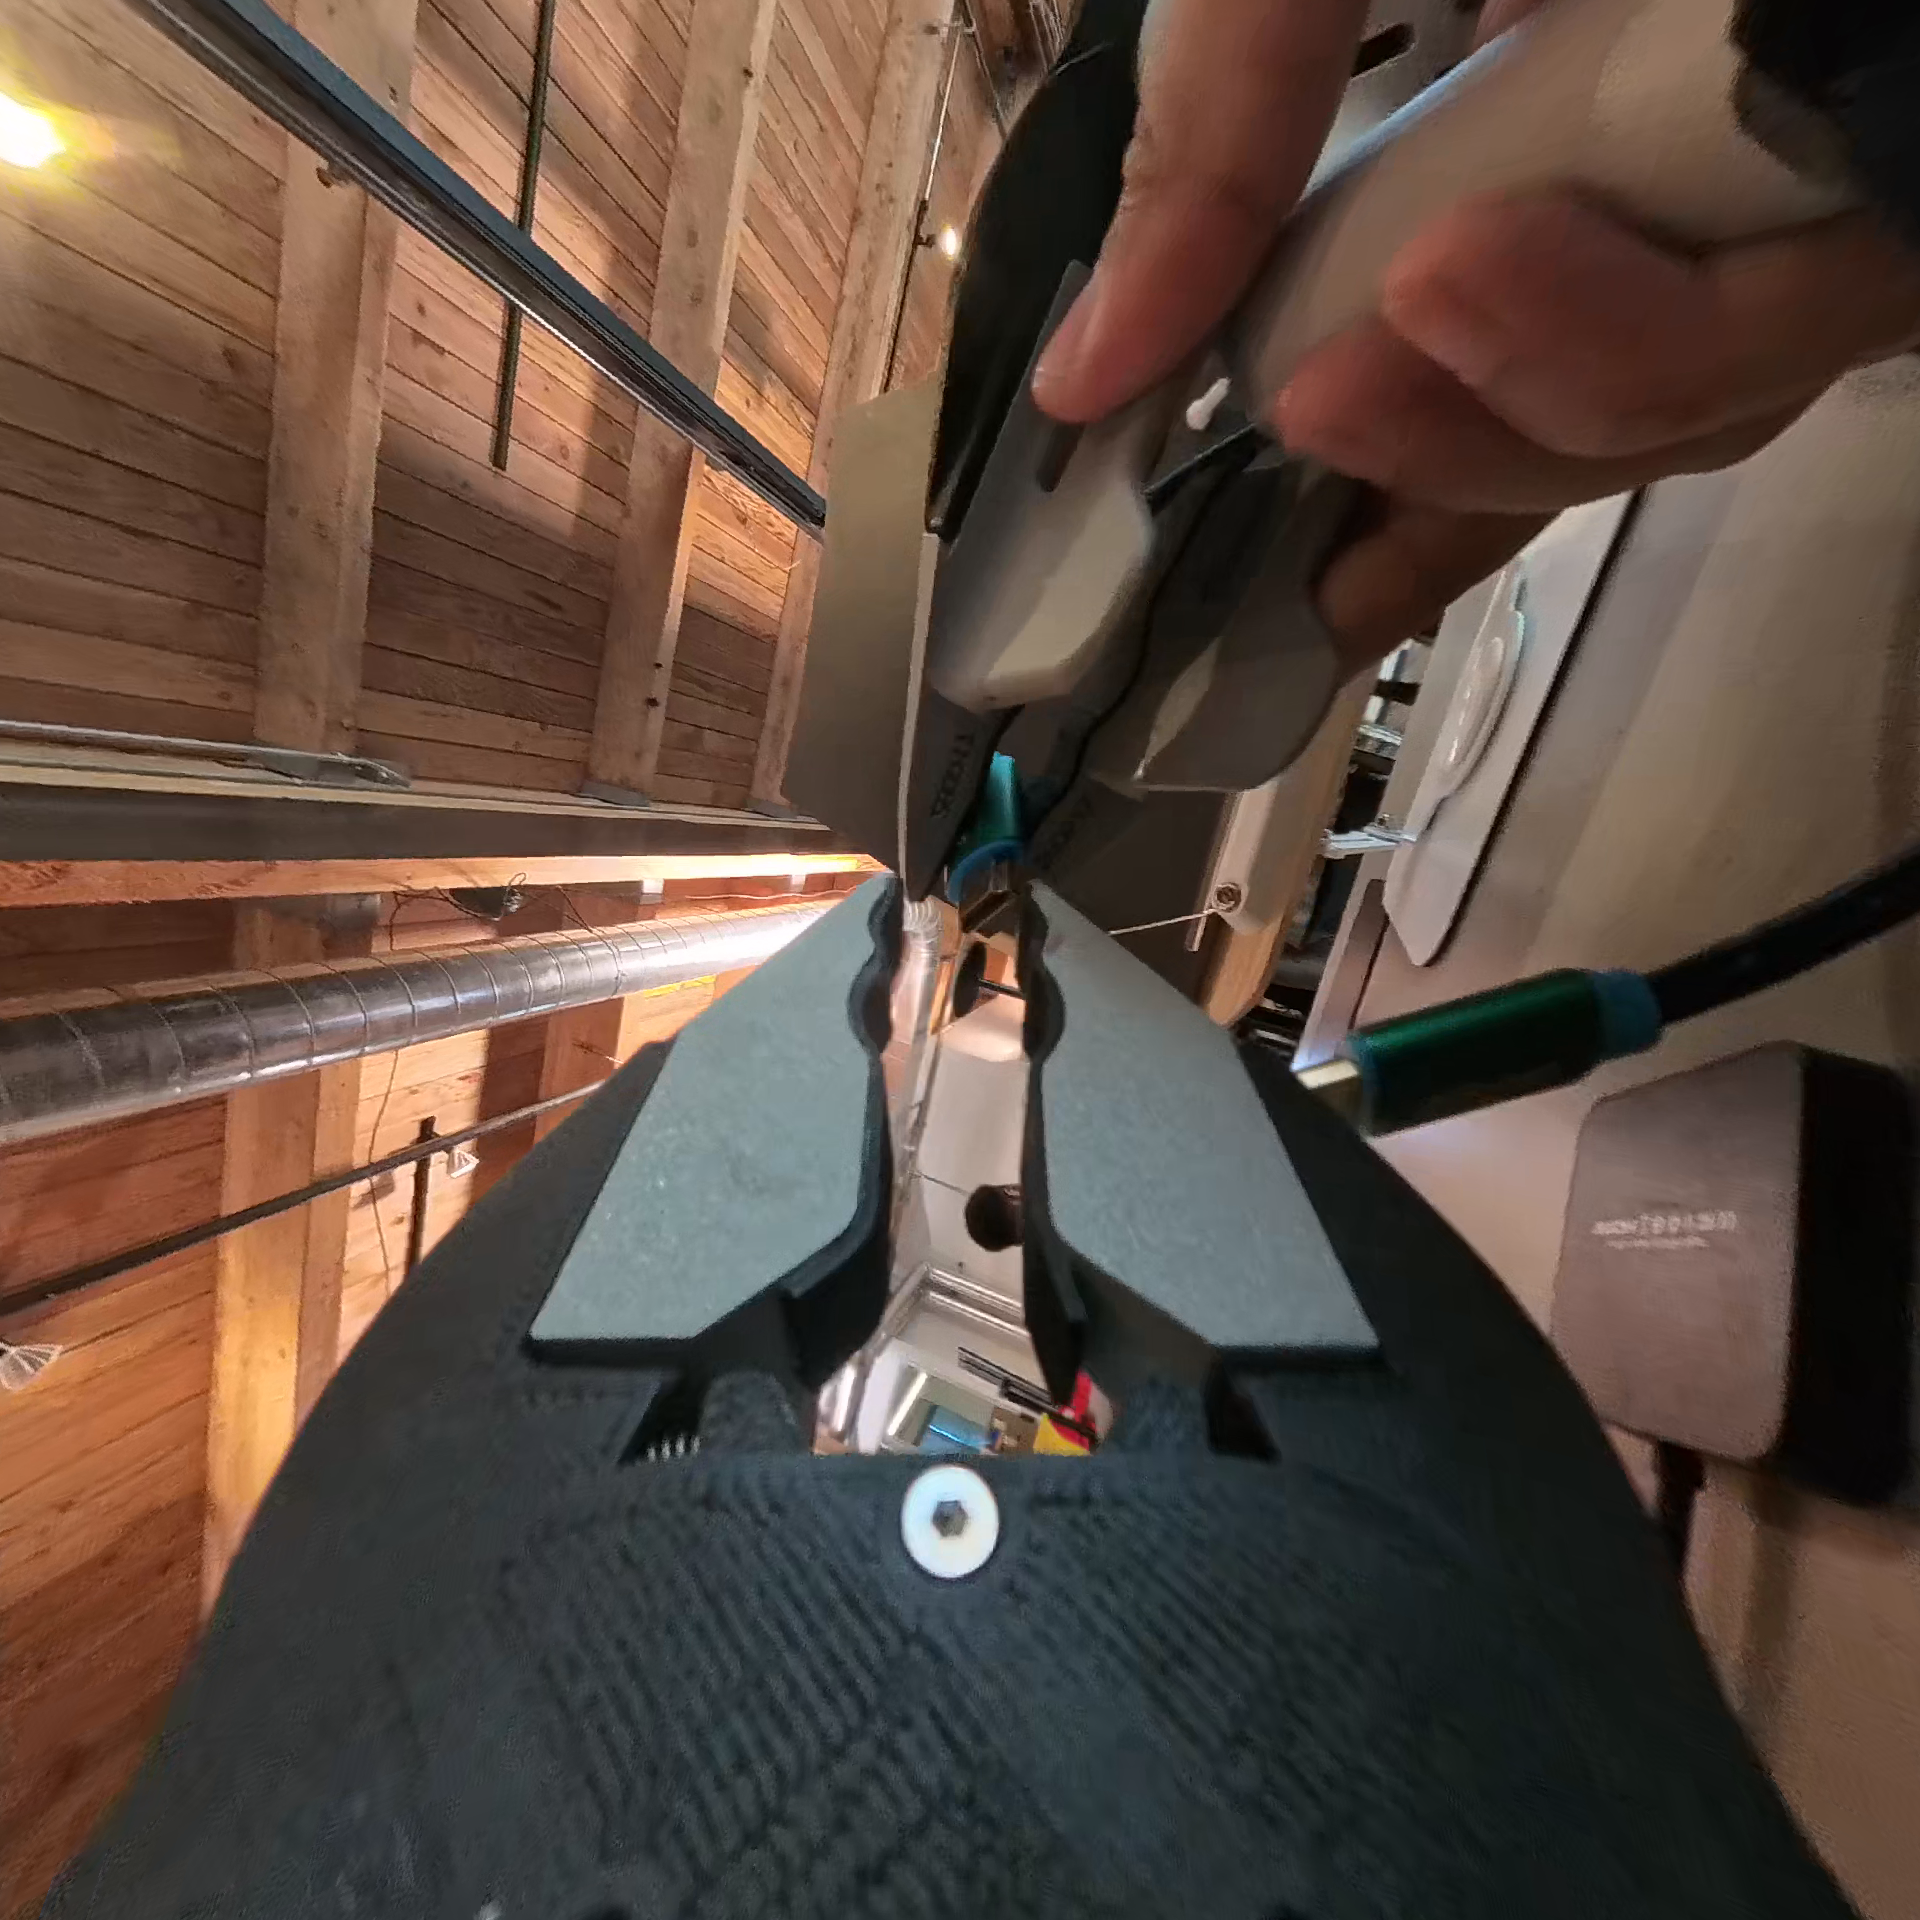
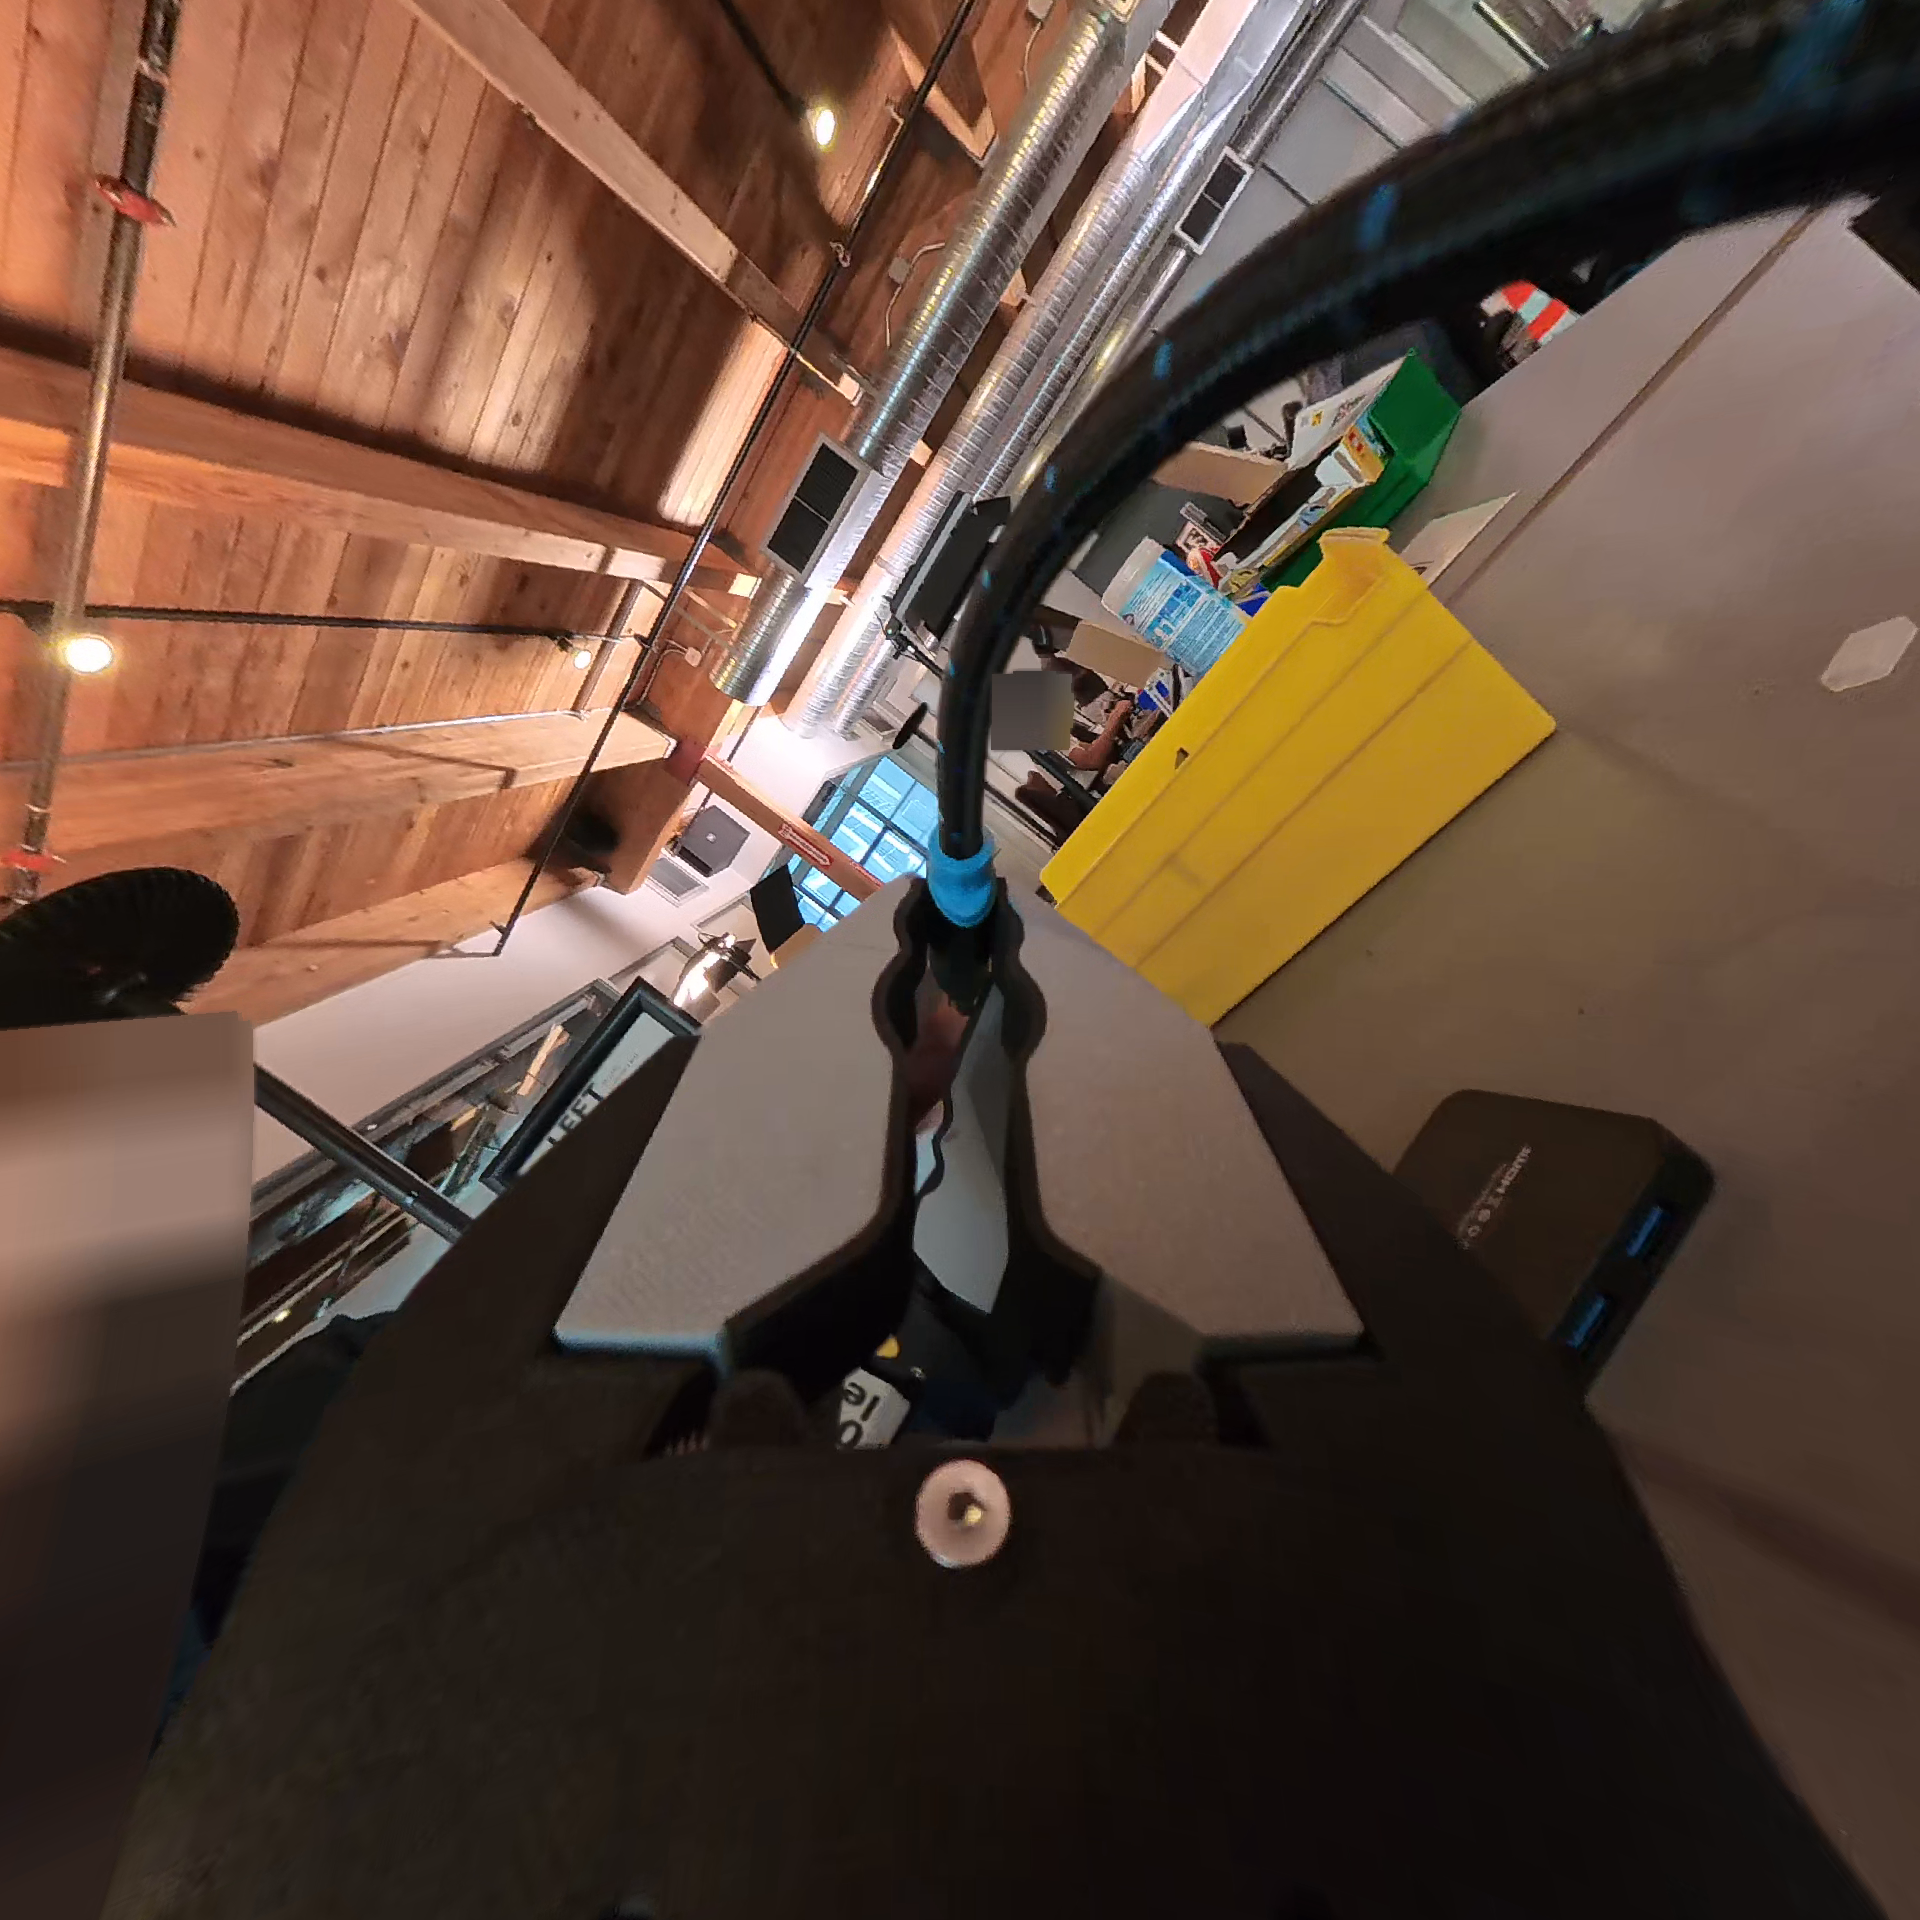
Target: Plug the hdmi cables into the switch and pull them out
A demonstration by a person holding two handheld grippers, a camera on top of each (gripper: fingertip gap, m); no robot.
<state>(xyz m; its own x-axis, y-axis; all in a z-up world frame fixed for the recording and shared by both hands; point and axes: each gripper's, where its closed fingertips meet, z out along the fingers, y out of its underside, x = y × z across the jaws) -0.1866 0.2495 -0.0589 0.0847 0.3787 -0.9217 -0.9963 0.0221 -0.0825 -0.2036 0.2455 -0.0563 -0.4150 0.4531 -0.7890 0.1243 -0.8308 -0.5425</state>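
Pale print marks the dark switch (image 2: 1538, 1195) top and a framed sign (image 2: 597, 1091).

Both wrist cameras are rolled hard sideways: timber ceiling (image 1: 364, 416) fills the left of each view, bench (image 2: 1714, 831) the right. My left camera looks along its tongs (image 1: 956, 935) at my right tongs (image 1: 987, 831), very close, tip to tip. My right camera faces past its own tongs (image 2: 961, 935) toward a yellow bin (image 2: 1299, 748). Both views share the switch (image 1: 1683, 1247) at their right edge.
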